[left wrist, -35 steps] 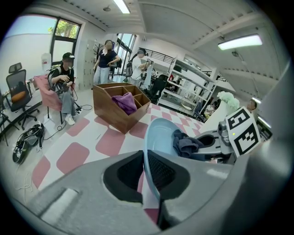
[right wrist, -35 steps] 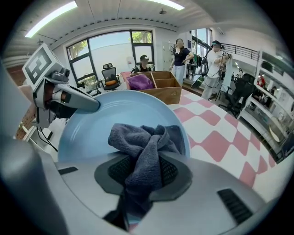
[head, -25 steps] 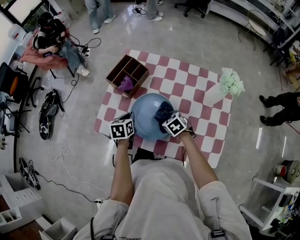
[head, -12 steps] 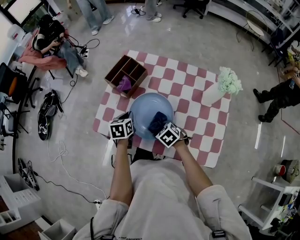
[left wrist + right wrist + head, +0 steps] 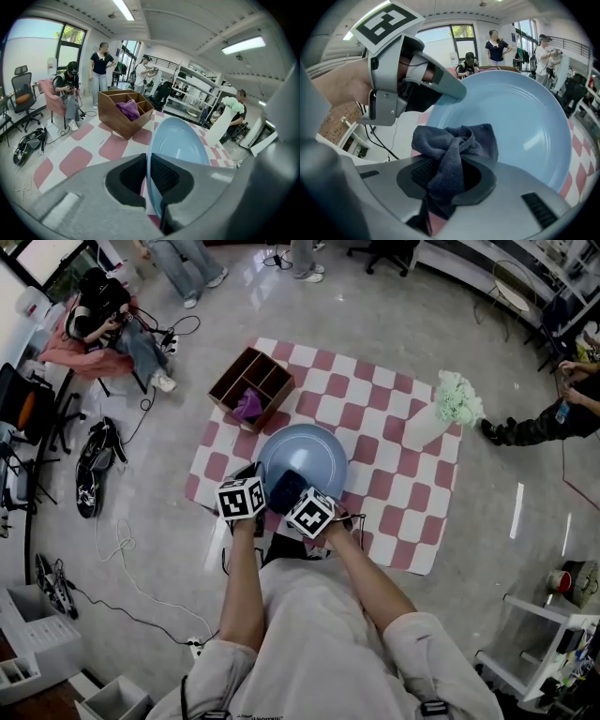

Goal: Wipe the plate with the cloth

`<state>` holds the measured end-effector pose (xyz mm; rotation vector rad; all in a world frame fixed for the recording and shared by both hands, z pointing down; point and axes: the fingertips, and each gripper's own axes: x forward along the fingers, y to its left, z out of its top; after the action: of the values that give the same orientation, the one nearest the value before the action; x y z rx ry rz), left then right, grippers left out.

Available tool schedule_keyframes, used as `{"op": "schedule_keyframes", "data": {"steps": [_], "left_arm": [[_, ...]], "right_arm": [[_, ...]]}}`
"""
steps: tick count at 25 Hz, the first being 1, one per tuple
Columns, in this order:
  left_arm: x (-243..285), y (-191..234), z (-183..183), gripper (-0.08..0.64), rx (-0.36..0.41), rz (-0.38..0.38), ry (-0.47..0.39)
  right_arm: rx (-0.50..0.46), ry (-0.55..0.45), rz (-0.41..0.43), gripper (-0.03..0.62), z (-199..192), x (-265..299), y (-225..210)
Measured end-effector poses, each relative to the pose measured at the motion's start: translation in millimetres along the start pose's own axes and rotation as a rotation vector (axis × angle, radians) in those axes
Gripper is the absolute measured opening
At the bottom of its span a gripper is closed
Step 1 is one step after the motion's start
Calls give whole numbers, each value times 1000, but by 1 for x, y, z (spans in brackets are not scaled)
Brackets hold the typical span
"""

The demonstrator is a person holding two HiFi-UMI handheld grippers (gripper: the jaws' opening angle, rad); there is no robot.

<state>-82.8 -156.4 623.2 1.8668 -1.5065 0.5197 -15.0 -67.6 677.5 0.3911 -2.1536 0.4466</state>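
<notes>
A pale blue plate [image 5: 305, 454] is held tilted above the red-and-white checked mat [image 5: 394, 465]. My left gripper [image 5: 251, 505] is shut on the plate's near-left rim; in the left gripper view the plate [image 5: 180, 143] stands edge-on between the jaws [image 5: 147, 176]. My right gripper [image 5: 298, 502] is shut on a dark blue cloth [image 5: 286, 489] at the plate's near edge. In the right gripper view the bunched cloth [image 5: 454, 150] presses on the plate [image 5: 520, 126], with the left gripper [image 5: 408, 79] clamped on the rim at upper left.
A brown wooden divided box [image 5: 254, 388] holding a purple cloth [image 5: 248, 409] sits at the mat's far left corner. A white vase of pale green flowers [image 5: 441, 413] stands at far right. People sit and stand on the floor around the mat.
My right gripper has dragged the dark cloth from the plate's right side across toward its near-left edge. The left gripper keeps its hold on the rim.
</notes>
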Motion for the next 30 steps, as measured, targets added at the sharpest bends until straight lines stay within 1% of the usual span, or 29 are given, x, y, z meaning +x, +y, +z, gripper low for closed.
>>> {"op": "schedule_keyframes", "data": {"steps": [5,9,12,15,21,26,30], "left_arm": [[-5,-2,-1,26,1,3,-3],[-8,-2,-2,26,-10,21,-4],[-7,3,-6,26,-27,40,13],[-1,7,-9,26,-40,40,41],[23,11,-15,26,-29,21,114],[42,17,-26,28,-59,-25,158],[49,26,-41,29,-41,-42,211]], "right_arm": [[-8,-73,34,101,23,3,8],[41,-198,50,101,50,3,4],[72,-238,45,101,63,3,0],[87,-225,37,101,64,7,-4],[149,-190,23,101,58,18,-15],[176,-150,10,101,51,30,-20],[193,-101,-10,101,44,40,-18]]}}
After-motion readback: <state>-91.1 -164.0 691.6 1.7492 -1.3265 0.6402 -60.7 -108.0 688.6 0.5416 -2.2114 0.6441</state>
